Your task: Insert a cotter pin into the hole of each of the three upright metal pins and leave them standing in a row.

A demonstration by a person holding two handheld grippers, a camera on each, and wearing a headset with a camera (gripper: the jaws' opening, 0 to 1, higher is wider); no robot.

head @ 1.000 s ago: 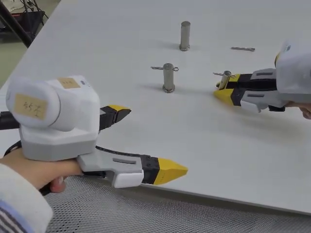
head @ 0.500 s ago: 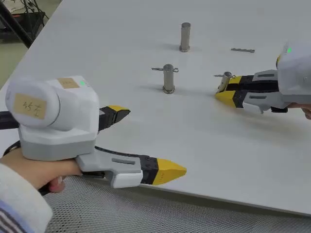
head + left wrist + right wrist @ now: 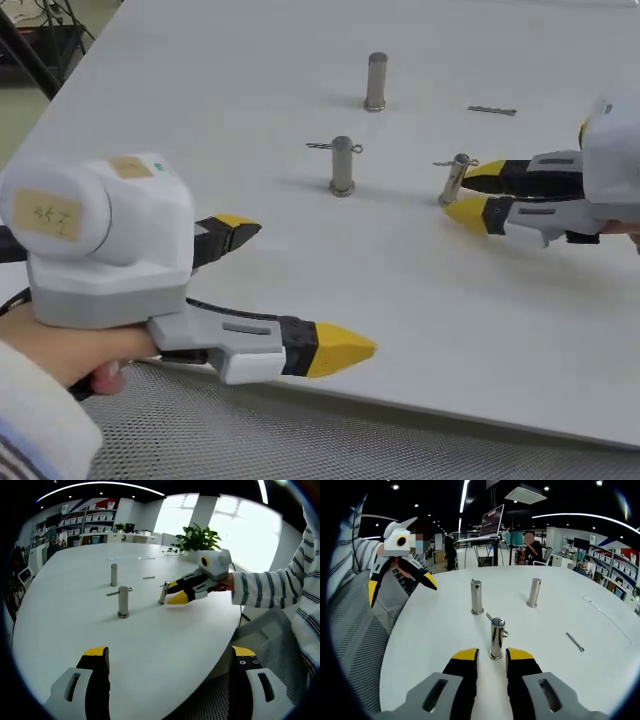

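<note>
While left gripper (image 3: 307, 288) jaws gape, cottered pin (image 3: 496, 635) just ahead of parted right gripper (image 3: 492, 656) jaws.

Body of the right hand-held gripper (image 3: 458, 191) cut off at the head view's right edge, loose cotter pin (image 3: 492, 110) too small to tell its shape, far metal pin (image 3: 376, 80) with hole too small to see, desk (image 3: 180, 120) cut off far and right.

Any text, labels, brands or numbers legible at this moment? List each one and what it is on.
No text here can be read as words.
Tan sticker on the left gripper: handwritten marks, too blurred to read.
Smaller tan sticker on the same gripper: unreadable.
</note>
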